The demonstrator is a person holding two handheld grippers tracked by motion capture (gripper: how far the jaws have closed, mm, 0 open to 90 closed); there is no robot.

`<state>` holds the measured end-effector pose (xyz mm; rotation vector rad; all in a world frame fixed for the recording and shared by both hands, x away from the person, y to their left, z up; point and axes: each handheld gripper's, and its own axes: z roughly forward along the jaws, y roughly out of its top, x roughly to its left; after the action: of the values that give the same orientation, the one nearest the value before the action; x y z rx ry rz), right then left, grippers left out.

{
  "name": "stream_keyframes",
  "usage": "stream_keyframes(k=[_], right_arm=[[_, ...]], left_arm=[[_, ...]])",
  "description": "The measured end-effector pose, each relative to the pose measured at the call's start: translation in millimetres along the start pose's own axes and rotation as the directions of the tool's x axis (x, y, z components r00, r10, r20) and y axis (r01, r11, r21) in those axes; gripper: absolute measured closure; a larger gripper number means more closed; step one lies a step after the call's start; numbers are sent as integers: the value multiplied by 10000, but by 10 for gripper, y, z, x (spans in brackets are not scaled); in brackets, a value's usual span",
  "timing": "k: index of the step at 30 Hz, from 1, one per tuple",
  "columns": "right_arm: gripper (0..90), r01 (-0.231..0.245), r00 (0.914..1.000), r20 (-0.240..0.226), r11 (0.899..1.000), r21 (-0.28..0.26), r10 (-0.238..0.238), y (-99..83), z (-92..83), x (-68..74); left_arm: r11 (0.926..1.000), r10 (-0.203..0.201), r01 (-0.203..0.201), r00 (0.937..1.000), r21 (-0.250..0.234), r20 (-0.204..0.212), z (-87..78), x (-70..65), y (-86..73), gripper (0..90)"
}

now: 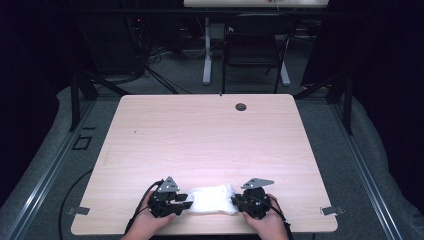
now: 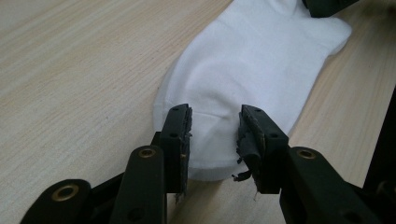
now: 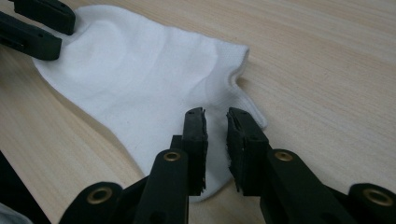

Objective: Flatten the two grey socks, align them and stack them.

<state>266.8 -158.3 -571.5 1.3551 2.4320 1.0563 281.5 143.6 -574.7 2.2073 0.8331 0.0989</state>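
**White sock flat between two grippers at the near edge**

Left gripper (image 2: pixel 214 135): jaws roughly half open, straddling one end of the white sock (image 2: pixel 252 70), pads hovering over the cloth with a clear strip of fabric between them; nothing pinched yet. Right gripper (image 3: pixel 215 140): jaws narrower, a slim gap left, set over the opposite end of the sock (image 3: pixel 140 79) near the cuff and its notch; pads apparently not pressing on the cloth, so no hold there either.

Outward from the fingers: sock lying flat on the wooden table (image 1: pixel 210 135), close to the near edge and about midway across. Long axis running left to right, from one gripper straight to the other. Left gripper (image 1: pixel 186 204) at the sock's (image 1: pixel 212 199) left end, right gripper (image 1: pixel 234 202) at its right end, each equally close to its own end, neither with an advantage. For any coming pinch, cloth directly below and between the pads; a short drop and a squeeze probably enough.

From the high view: the whole layout, both hands coming in from the near side, bare table beyond, a chair (image 1: pixel 255 47) past the far edge. From the left gripper view: the rounded end and frayed pad lining. From the right gripper view: the cuff's outline, and the other gripper's jaws at the far end.
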Motion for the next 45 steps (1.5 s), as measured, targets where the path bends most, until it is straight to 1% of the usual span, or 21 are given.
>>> stream_keyframes(k=[5, 6, 14, 15, 22, 23, 24, 26, 28, 29, 31, 34, 38, 39, 41, 44, 45], right_arm=[[787, 125, 9999, 94, 9999, -70, -125, -10, 9, 5], [787, 99, 9999, 52, 9999, -68, -99, -10, 8, 2], [776, -66, 9999, 85, 9999, -119, 67, 29, 36, -27], [775, -62, 10000, 62, 9999, -122, 63, 39, 44, -32], [768, -57, 10000, 63, 9998, -216, 58, 91, 91, -61], [766, -49, 9999, 116, 9998, -191, 51, 99, 94, -61], [765, -73, 9999, 93, 9998, -194, 75, 107, 100, -59], [765, 13, 9998, 174, 9998, -176, -10, 124, 114, -62], [764, 46, 9998, 182, 9998, -201, -43, 148, 135, -65], [764, 77, 9998, 195, 9999, -132, -74, 165, 143, -70], [764, 94, 9997, 220, 9998, -190, -90, 187, 162, -76], [760, -27, 9998, 198, 9998, -206, 31, 221, 189, -89], [754, -35, 9998, 171, 9995, -313, 40, 226, 208, -93], [751, -24, 9999, 159, 9996, -293, 28, 225, 205, -91], [746, -39, 9999, 127, 9996, -289, 43, 226, 203, -93], [728, -62, 9999, 80, 9993, -377, 65, 223, 201, -94], [719, -54, 9999, 85, 9992, -402, 58, 223, 198, -91]], left_arm=[[10000, 56, -56, 10000, 4, -42, 0, 0, 1, 637], [10000, -26, 26, 10000, -7, -25, 1, -2, 0, 637], [9996, -230, 228, 9997, -145, -101, 16, 40, 14, 638], [9997, -203, 201, 9997, -147, -139, 16, 47, 17, 638], [9988, -399, 392, 9988, -287, -271, 40, 126, 53, 638], [9986, -441, 432, 9986, -321, -287, 45, 133, 58, 637], [9987, -416, 406, 9986, -310, -322, 45, 145, 62, 637], [9983, -451, 437, 9983, -379, -371, 51, 167, 68, 637], [9984, -462, 447, 9981, -350, -416, 51, 189, 79, 636], [9984, -455, 439, 9980, -364, -443, 52, 198, 83, 636], [9979, -493, 472, 9976, -435, -488, 58, 222, 87, 634], [9975, -539, 513, 9971, -484, -542, 60, 247, 92, 631], [9965, -659, 631, 9965, -546, -518, 58, 266, 90, 626], [9965, -659, 633, 9967, -538, -482, 57, 269, 90, 620], [9951, -800, 771, 9958, -615, -453, 60, 266, 91, 603], [9951, -802, 774, 9958, -608, -443, 49, 264, 96, 576], [9942, -867, 837, 9953, -670, -432, 41, 259, 98, 561]])
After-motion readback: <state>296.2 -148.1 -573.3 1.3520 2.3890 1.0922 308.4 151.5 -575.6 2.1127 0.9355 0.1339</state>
